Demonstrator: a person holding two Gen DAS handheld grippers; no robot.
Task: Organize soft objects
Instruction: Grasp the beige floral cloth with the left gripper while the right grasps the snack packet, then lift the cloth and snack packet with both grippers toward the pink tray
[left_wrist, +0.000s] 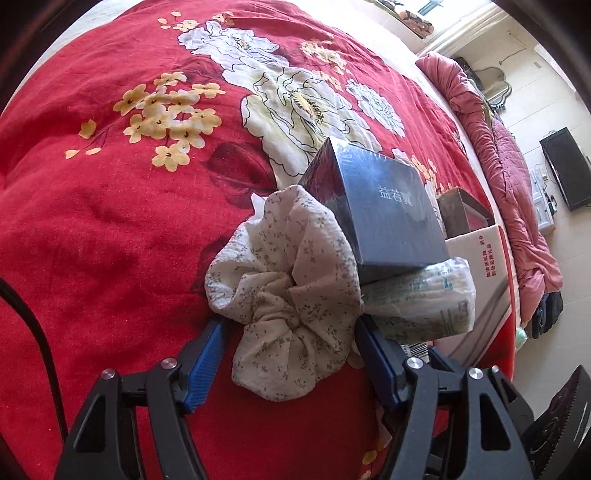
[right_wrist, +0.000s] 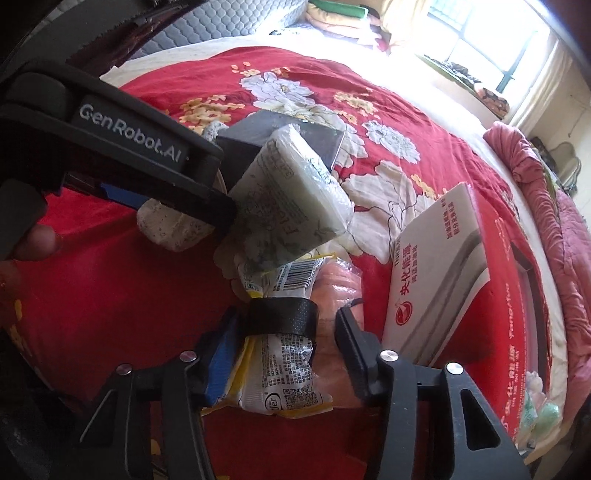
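both fisheye views sit close above the red floral bedspread (left_wrist: 110, 221), looking steeply down along their own fingers. shared: the dark box (left_wrist: 373, 206) at centre in the left wrist view, upper centre in the right, and the tissue pack (right_wrist: 291, 199).

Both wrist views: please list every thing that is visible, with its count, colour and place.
bedspread: one, red with flowers, covers the bed
cloth: one, white with small grey flowers, bunched against the box
box: one, dark blue, on the tissue pack
tissue pack: one, pale green
carton: one, white and red, right of the pack
packet: one, white and yellow, black band
quilt: one, pink, bed's far edge
left gripper: black and blue, around the cloth
right gripper: black and blue, around the packet
hand: one, behind the left gripper
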